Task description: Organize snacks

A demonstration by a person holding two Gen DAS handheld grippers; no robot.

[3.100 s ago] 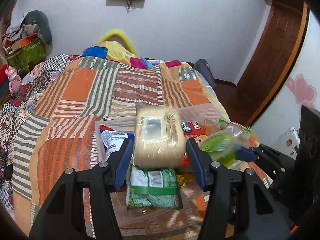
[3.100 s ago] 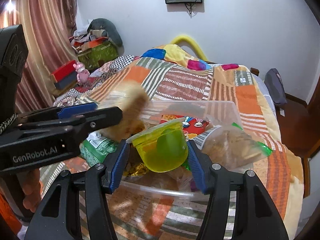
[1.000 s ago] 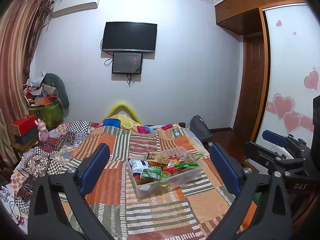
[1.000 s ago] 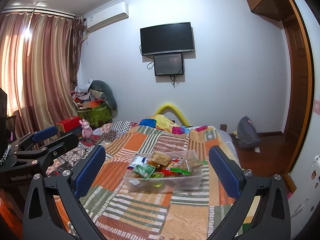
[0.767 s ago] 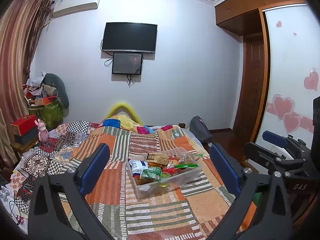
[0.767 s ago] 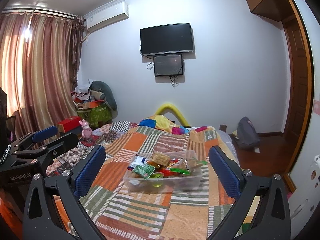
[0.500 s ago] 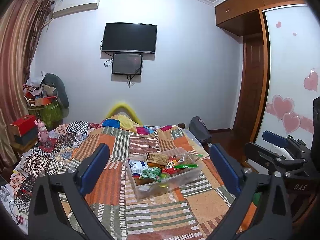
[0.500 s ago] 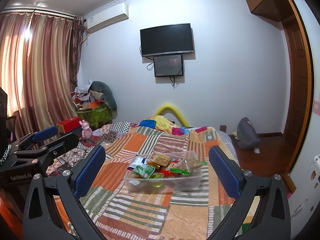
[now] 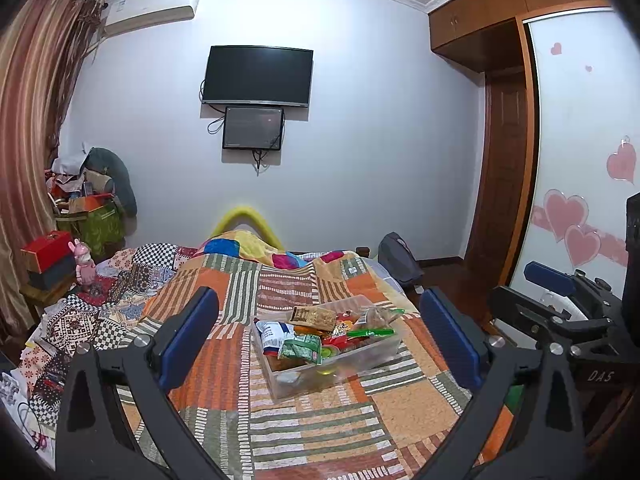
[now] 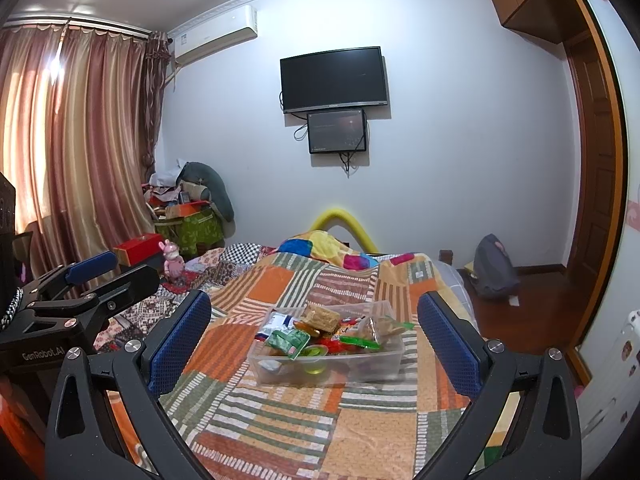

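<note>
Clear bin (image 9: 372,354) of snacks sits on patchwork quilt (image 10: 360,432); both grippers' jaws gape wide, empty.

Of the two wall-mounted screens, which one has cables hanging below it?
The smaller screen, mounted directly under the large TV; a cable dangles beneath its bottom edge.

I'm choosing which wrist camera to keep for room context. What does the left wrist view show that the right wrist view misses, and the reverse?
Only the left wrist view shows the white wardrobe door with pink heart stickers.

Only the right wrist view shows the full sweep of striped pink-brown curtains and the lit window behind them.

Both show the clear plastic bin of snack packets on the patchwork quilt, the wall-mounted black television, and the other gripper off to one side. Each view's own jaws stand wide open and empty.
</note>
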